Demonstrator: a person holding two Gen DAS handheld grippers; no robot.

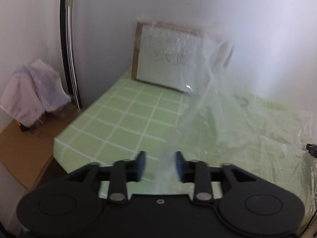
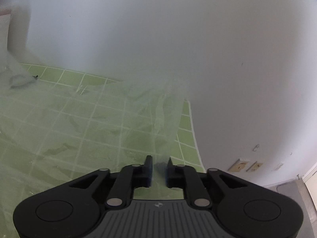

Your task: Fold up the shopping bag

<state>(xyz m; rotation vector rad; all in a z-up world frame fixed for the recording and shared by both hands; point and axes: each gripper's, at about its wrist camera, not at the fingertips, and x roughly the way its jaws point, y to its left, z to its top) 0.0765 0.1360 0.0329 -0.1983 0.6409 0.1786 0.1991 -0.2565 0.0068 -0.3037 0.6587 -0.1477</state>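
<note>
The left gripper's (image 1: 160, 165) blue-padded fingers (image 1: 141, 165) stand apart with a blurred strand of the clear plastic shopping bag (image 1: 227, 119) running between them, touching neither pad as far as the blur lets me tell, while the right gripper (image 2: 159, 170) has its fingers (image 2: 149, 170) drawn much closer, a narrow gap left, with bag film passing through; whether it is pinched I cannot tell. Beyond them the bag lies spread and rumpled over the green checked tabletop (image 1: 126, 123), part of it lifted. Farther back a framed board (image 1: 166, 59) leans on the white wall (image 1: 257, 29), and off the table's left a pale cloth (image 1: 33, 91) drapes over a cardboard box (image 1: 23, 150).
</note>
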